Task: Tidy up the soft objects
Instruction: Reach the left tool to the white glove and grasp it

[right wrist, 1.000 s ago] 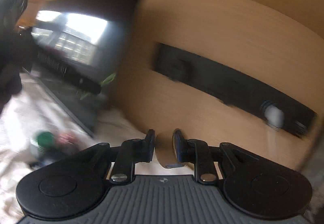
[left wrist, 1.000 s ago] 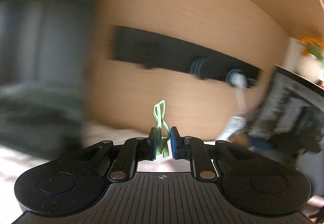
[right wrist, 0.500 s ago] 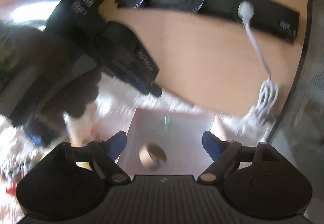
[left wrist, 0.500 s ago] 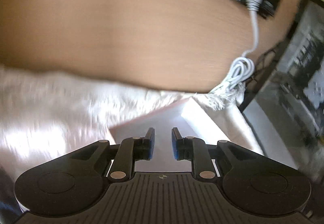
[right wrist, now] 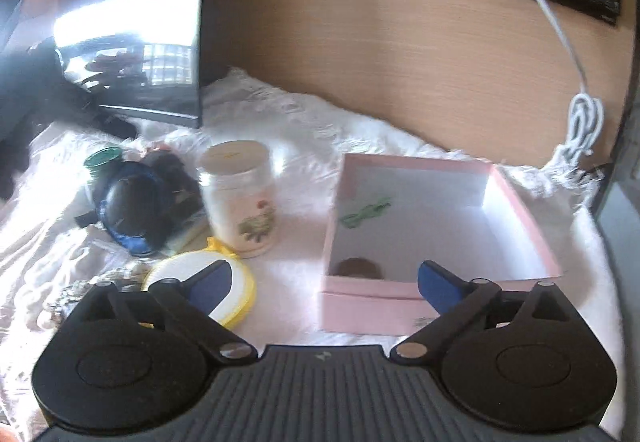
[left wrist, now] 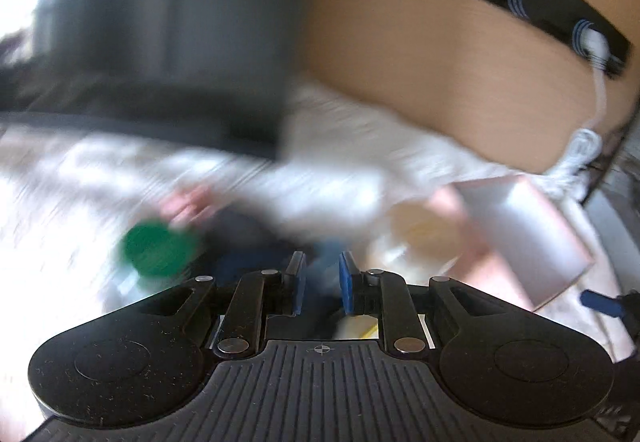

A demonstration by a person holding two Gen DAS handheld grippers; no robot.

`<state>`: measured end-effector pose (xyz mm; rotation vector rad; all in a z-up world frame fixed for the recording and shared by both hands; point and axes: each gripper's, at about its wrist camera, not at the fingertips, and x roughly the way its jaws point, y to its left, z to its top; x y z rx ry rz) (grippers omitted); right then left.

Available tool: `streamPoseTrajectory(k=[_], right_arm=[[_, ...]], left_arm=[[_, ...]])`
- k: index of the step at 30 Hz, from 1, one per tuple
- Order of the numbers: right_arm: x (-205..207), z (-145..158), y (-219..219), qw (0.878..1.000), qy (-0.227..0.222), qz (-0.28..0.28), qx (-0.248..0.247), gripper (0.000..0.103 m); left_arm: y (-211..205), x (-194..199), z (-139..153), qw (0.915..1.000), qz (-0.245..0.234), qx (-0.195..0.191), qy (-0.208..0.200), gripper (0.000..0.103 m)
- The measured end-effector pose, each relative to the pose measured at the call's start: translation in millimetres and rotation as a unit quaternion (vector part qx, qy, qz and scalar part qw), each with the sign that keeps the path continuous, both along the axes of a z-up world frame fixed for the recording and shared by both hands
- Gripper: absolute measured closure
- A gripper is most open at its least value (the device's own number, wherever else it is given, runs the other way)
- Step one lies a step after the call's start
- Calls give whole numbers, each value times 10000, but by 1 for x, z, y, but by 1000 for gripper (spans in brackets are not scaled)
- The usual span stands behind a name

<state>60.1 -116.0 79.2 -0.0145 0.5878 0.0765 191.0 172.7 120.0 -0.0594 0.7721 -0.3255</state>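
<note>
Cord lies in box, right of jar.

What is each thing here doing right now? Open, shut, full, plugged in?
Pink box: open, no lid on it.
Green string: lying inside the box.
Brown ring: inside the box, near corner.
Jar: upright, lid on.
White cable: plugged in, its slack coiled.
Left hand-held gripper: narrow gap, holding nothing.
Right hand-held gripper: wide open, empty.
</note>
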Motion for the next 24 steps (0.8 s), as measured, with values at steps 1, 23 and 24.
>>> streamPoseTrajectory(k=[1, 23, 24], right_arm=[[1, -3, 6, 10000, 65, 59, 7, 3], [-13, -62, 60, 9891, 1291, 110, -695, 3], [-14, -65, 60, 9882, 1355, 112, -702, 2]], left_arm=[[13, -6, -9, 9998, 134, -60, 106, 83], [87, -59, -81, 9917, 1247, -15, 310, 83], [92, -54, -84, 9906, 1330, -55, 328, 83]])
